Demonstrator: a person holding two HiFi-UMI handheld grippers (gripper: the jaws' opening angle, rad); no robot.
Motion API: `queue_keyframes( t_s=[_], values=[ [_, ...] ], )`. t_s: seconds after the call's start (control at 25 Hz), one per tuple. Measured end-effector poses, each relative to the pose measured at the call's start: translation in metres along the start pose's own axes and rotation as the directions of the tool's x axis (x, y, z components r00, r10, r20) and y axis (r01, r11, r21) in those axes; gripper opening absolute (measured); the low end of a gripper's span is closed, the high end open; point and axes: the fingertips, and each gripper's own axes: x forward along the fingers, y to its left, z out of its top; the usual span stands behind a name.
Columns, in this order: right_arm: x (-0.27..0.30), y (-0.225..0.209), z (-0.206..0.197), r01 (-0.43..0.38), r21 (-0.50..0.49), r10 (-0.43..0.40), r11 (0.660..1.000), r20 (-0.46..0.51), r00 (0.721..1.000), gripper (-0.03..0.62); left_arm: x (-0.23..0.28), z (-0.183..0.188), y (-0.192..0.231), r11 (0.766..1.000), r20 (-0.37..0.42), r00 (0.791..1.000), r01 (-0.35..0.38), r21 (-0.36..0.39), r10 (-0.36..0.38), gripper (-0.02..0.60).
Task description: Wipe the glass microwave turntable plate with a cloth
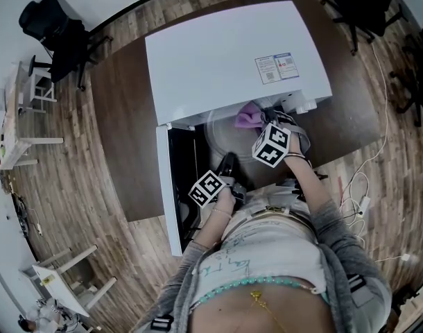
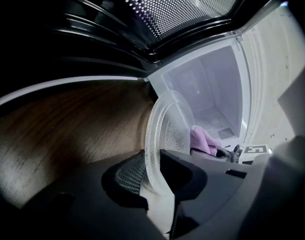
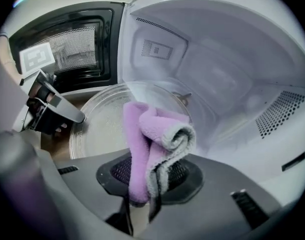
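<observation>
The left gripper [image 2: 153,171] pinched the glass turntable plate [image 2: 168,126] by its rim. The right gripper [image 3: 142,184] clamped the purple cloth [image 3: 155,139] over it, and the wiping looked unfinished.

This looks like an office or workroom. A white microwave [image 1: 225,54] sits on a dark table [image 1: 125,123] over wood-plank flooring [image 1: 87,200], with black swivel chairs [image 1: 57,32] around it and cables [image 1: 358,186] trailing nearby.

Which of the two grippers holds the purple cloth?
The right gripper: its jaws pinch the folded purple cloth, while the left gripper grips the glass turntable plate by its rim.
</observation>
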Motion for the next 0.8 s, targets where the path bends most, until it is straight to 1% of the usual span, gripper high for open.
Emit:
queue_keyframes(
  t_s=[0.44, 0.8],
  values=[
    [-0.009, 0.016, -0.028, -0.003, 0.036, 0.004, 0.999, -0.039, 0.999, 0.115, -0.001, 0.000, 0.000, 1.000, -0.004, 1.000, 0.000, 0.000, 0.000, 0.092],
    [-0.012, 0.028, -0.041, -0.005, 0.029, 0.007, 1.000, -0.065, 0.998, 0.115, 0.000, 0.000, 0.000, 1.000, -0.001, 1.000, -0.002, 0.003, 0.002, 0.092]
  ],
)
